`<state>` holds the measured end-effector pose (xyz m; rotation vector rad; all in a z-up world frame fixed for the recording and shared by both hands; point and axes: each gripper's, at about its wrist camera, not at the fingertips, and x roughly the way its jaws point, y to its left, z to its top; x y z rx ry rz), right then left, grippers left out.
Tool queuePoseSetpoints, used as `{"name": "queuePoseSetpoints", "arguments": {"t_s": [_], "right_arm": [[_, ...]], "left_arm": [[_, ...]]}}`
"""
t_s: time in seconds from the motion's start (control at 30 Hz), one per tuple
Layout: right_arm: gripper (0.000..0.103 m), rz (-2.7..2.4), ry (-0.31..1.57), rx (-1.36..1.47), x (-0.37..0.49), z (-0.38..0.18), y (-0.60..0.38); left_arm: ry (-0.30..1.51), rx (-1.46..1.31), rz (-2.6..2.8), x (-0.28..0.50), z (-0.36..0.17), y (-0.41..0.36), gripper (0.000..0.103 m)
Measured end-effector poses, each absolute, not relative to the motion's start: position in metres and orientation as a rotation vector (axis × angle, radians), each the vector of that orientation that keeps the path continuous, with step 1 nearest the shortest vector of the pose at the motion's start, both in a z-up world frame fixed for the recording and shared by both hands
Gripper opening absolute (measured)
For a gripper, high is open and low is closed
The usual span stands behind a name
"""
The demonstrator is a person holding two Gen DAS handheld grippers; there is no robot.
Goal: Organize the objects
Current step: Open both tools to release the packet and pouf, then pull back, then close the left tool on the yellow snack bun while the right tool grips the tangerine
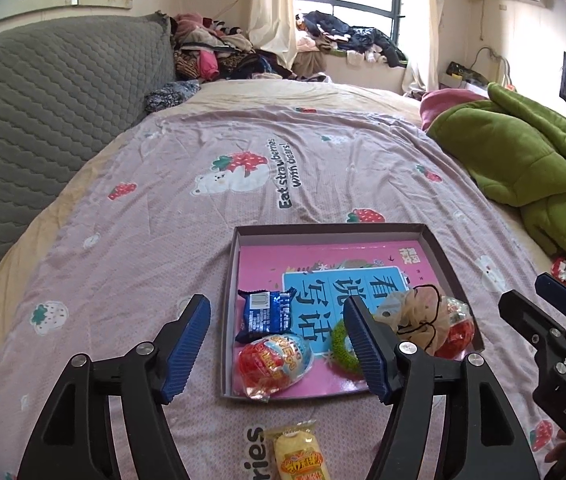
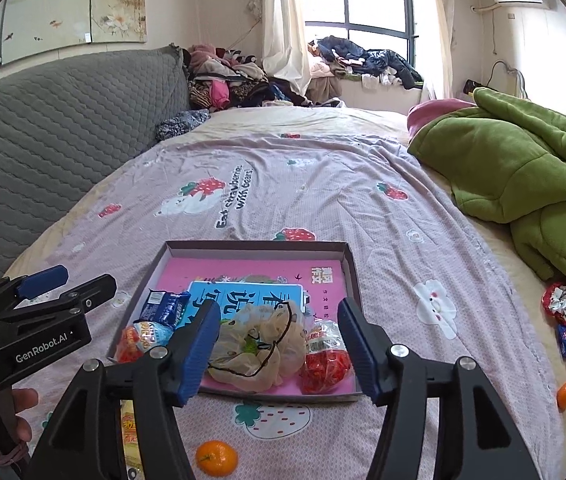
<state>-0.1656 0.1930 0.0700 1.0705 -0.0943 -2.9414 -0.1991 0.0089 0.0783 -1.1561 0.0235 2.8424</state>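
While left tongs (image 1: 277,346) stand apart, empty, above bed (image 1: 163,208): shallow box (image 1: 325,229) just beyond, egg-shaped snack (image 1: 273,364) and blue packet (image 1: 267,314) between tips; yellow snack (image 1: 297,454) near, outside box; bare bedspread far and left. Right wrist view: right tongs (image 2: 279,346) apart, empty; mesh bag (image 2: 259,344) in box between tips; orange (image 2: 216,457) near; green blanket (image 2: 523,168) crowds right.

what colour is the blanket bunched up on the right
Green blanket, clearest in the right wrist view.

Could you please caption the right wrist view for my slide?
Open right gripper above a shallow box holding snacks and a mesh bag; tangerine outside.
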Motion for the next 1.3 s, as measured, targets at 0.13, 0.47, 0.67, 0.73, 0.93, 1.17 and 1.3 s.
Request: {"name": "queuePoseSetpoints", "arguments": {"t_s": [0.13, 0.47, 0.67, 0.73, 0.93, 1.17, 1.3], "right_arm": [[0.061, -2.932, -0.097, 1.049, -0.153, 0.076, 0.192], [0.061, -2.891, -0.058, 1.026, -0.108, 0.072, 0.182], [0.061, -2.853, -0.044, 1.048, -0.086, 0.057, 0.179], [0.061, -2.850, -0.029, 1.052, -0.080, 0.051, 0.177], [0.061, -2.820, 0.010, 1.082, -0.066, 0.032, 0.170], [0.061, -2.804, 0.079, 1.083, -0.055, 0.019, 0.159], [0.061, -2.794, 0.110, 1.086, -0.052, 0.012, 0.153]], "left_arm": [[0.021, -1.160, 2.843, -0.184, 0.082, 0.006, 0.071], [0.017, -1.192, 2.833, -0.142, 0.073, 0.001, 0.071], [0.032, -1.244, 2.810, -0.121, 0.049, -0.001, 0.071], [0.033, -1.262, 2.799, -0.117, 0.043, -0.002, 0.071], [0.021, -1.303, 2.781, -0.108, 0.028, -0.002, 0.071], [-0.007, -1.340, 2.753, -0.105, 0.015, 0.000, 0.071], [-0.013, -1.355, 2.741, -0.103, 0.008, 0.001, 0.071]]}}
